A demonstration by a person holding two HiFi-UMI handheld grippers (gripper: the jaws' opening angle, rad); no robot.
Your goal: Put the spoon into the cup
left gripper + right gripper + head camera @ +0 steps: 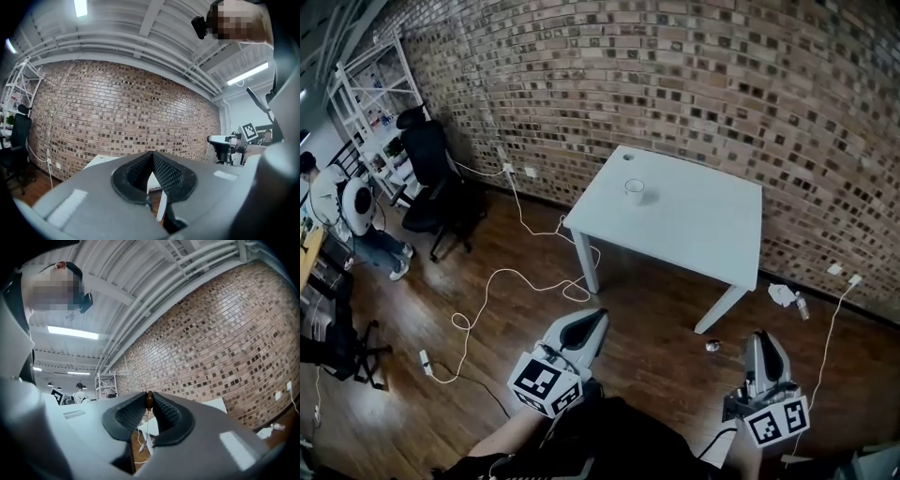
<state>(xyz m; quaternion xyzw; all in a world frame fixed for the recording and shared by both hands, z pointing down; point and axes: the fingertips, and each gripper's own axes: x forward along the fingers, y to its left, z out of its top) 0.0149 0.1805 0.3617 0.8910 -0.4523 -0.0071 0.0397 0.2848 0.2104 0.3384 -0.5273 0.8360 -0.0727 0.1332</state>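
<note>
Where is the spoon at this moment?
In the right gripper view, the spoon is pinched by its brown end at the tips of the right tongs; the cup stands ahead on the white table.

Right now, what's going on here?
A person holds a gripper in each hand, facing a white table some way ahead. The right gripper is shut on a spoon, pinched at its brown handle end with the bowl hanging down. The left gripper is shut with nothing in it. The cup stands on the table near its far left corner. The spoon is not yet in it.
</note>
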